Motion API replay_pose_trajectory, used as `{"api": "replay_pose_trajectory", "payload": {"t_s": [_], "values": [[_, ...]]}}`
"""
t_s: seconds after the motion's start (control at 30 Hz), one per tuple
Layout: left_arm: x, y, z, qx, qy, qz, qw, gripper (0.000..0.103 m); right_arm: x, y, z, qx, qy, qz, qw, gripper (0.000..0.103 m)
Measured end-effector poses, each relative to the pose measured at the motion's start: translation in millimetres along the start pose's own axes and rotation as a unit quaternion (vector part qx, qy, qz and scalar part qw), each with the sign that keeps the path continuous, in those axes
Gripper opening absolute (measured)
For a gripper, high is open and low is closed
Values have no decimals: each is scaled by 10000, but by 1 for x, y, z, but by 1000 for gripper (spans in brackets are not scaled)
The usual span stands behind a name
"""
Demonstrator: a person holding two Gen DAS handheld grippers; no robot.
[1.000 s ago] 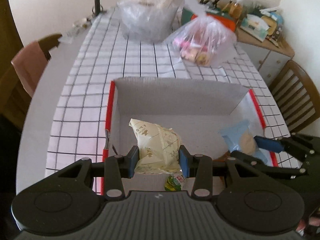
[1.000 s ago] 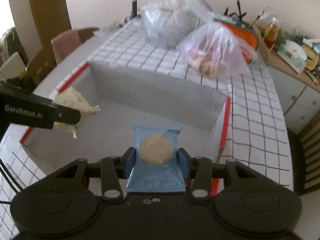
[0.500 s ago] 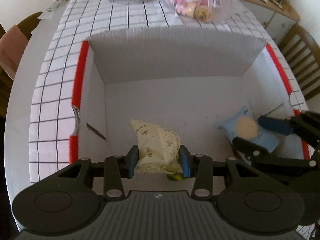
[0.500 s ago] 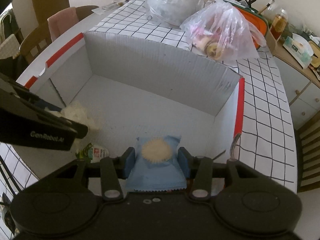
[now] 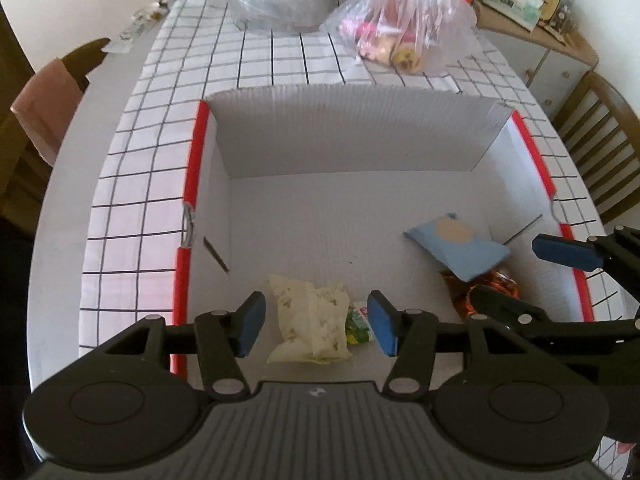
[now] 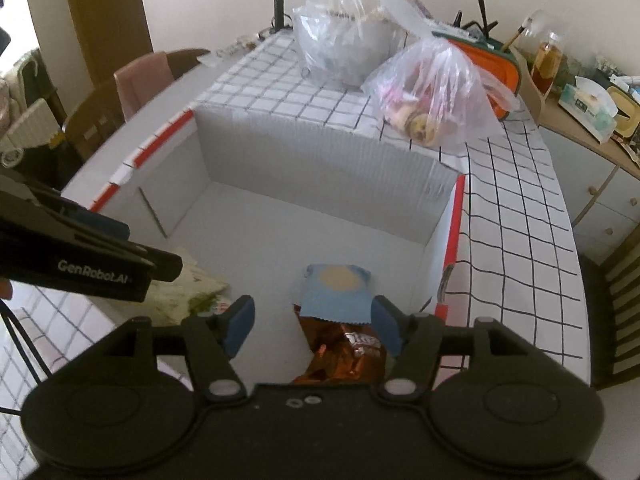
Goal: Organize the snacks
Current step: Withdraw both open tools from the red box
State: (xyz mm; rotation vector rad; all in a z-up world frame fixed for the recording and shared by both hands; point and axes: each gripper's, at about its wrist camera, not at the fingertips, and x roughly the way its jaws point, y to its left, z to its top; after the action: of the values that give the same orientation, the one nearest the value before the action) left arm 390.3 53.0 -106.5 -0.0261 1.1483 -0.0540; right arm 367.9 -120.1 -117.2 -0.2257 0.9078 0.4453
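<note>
Both grippers, left (image 5: 316,322) and right (image 6: 312,326), are opening wide, gripping nothing; rising carelessly, a pad (image 6: 386,326) risks snagging the blue packet (image 6: 336,292) lying between them.

Left gripper (image 5: 316,322) lets go, jaws opening, and the cream packet (image 5: 310,322) now lies loose in the box (image 5: 352,136). Right gripper (image 6: 314,326) opens too, dropping the blue packet (image 6: 338,290) onto an orange wrapper (image 6: 344,354).
</note>
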Motion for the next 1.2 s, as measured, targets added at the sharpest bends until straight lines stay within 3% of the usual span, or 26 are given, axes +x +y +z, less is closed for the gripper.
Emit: {"api": "replay_pose_trajectory", "payload": {"t_s": [0.13,0.5,0.87,0.97,1.0,1.2], "values": [[-20,0,-7,-52,-198,34,9998,56,-19,1,-1,54,-184,93,9998,75],[-77,-11,-32,-129,-725,20,9973,57,-75,2,-15,78,-624,399,9972,85],[-130,-26,-70,-279,-1187,51,9925,60,-125,-1,-41,74,-940,828,9921,88],[-142,-29,-83,-349,-1317,61,9907,66,-136,-2,-50,51,-991,956,9905,94],[-146,-29,-87,-366,-1359,79,9900,67,-139,-2,-54,35,-1020,978,9900,100],[-159,-29,-119,-624,-1550,282,9855,72,-155,0,-75,-106,-1134,1032,9881,103]]}}
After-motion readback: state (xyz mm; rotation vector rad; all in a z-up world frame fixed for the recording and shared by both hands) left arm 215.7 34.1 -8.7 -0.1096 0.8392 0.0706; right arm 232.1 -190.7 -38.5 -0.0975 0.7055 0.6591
